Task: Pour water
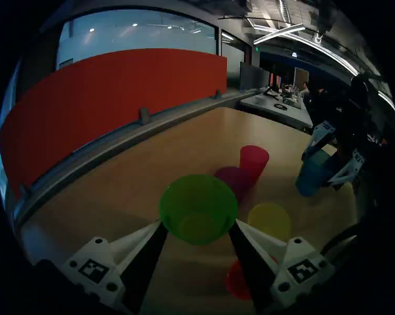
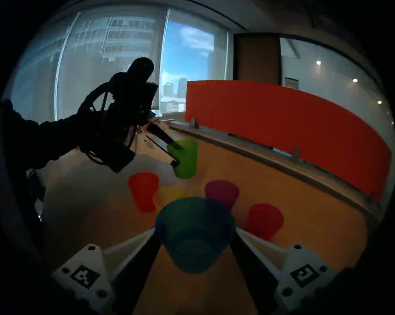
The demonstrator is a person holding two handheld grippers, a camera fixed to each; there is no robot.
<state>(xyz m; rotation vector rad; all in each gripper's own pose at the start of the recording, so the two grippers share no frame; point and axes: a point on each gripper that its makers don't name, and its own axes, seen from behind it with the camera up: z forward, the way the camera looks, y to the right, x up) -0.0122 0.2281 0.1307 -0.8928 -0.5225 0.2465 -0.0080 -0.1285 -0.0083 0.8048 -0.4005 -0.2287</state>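
Note:
In the left gripper view my left gripper (image 1: 198, 231) is shut on a green cup (image 1: 198, 208), held above the wooden table (image 1: 197, 136) with its mouth toward the camera. In the right gripper view my right gripper (image 2: 195, 236) is shut on a blue cup (image 2: 195, 233), also mouth toward the camera. The right gripper (image 1: 328, 163) with the blue cup (image 1: 311, 178) appears at the far right of the left gripper view. The left gripper (image 2: 168, 144) with the green cup (image 2: 185, 157) hangs in the right gripper view, held by a hand. Whether either cup holds water I cannot tell.
On the table stand a yellow cup (image 1: 269, 220), an orange-red cup (image 1: 236, 281), a purple cup (image 1: 233, 179) and a pink cup (image 1: 253, 161). A red partition (image 1: 113, 100) with a grey rail runs along the table's far edge. Desks lie beyond.

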